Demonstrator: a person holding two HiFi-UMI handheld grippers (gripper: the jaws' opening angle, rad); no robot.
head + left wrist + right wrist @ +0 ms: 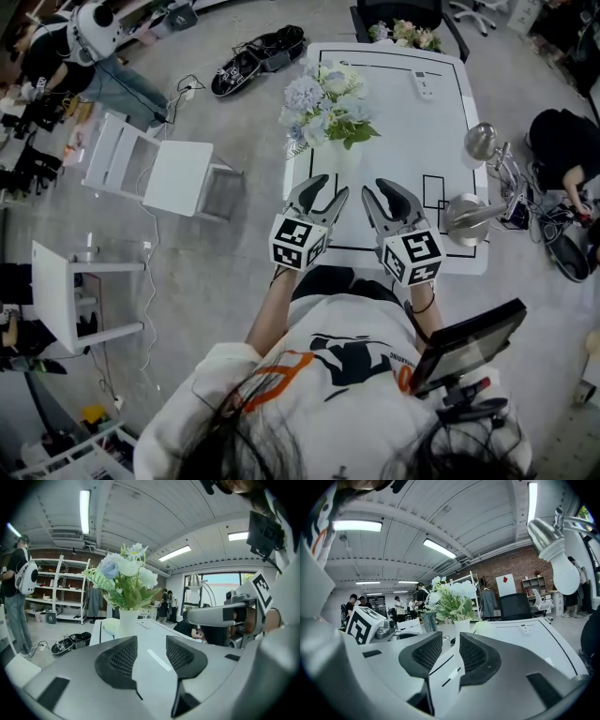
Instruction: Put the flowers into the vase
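Note:
A bunch of pale blue and white flowers (323,101) with green leaves stands upright in a white vase (335,156) on the left part of the white table (403,131). Both grippers hover side by side over the table's near edge, a little short of the vase. My left gripper (330,190) is open with nothing between its jaws. My right gripper (382,190) is open and empty too. In the left gripper view, the jaws of the left gripper (151,641) frame the vase (129,621) and flowers (124,576) ahead. From the right gripper (450,637), the vase (462,625) shows straight ahead.
A white remote (425,84) lies on the far part of the table. A silver desk lamp (480,141) and its round base (464,216) stand at the right edge. A second bunch of flowers (408,36) lies by a black chair at the far end. White chairs (178,173) stand left; people are around.

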